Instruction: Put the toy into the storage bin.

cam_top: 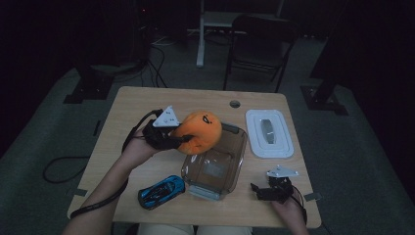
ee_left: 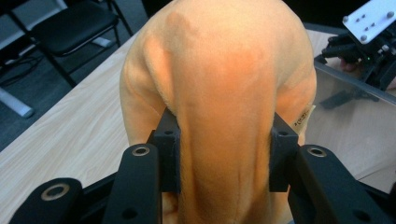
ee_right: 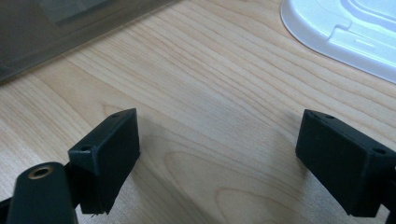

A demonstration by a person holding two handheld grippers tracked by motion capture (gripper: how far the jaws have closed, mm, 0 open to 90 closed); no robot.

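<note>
1. We have the orange plush toy (cam_top: 199, 131) clamped in the left gripper (cam_top: 182, 139), held off the table (cam_top: 127, 110) at the near-left edge of the clear container (cam_top: 230, 169).
2. The left gripper view shows the grip up close: both black pads (ee_left: 169, 156) dig into the toy's soft body, which bulges out above and around them.
3. To do this well, we judge that we should carry the toy fully over the container's opening, lower it past the rim, and let go only once it sits inside; soft plush can snag on a wall.
4. The right gripper (cam_top: 262, 191) rests near the table's right corner, jaws spread apart with nothing between them.
5. The right gripper view gives us wood grain, a container wall and the corner of the white lid (ee_right: 341, 32).
6. The high view adds the blue toy car (cam_top: 161, 191) just beside the container's near-left corner.
</note>
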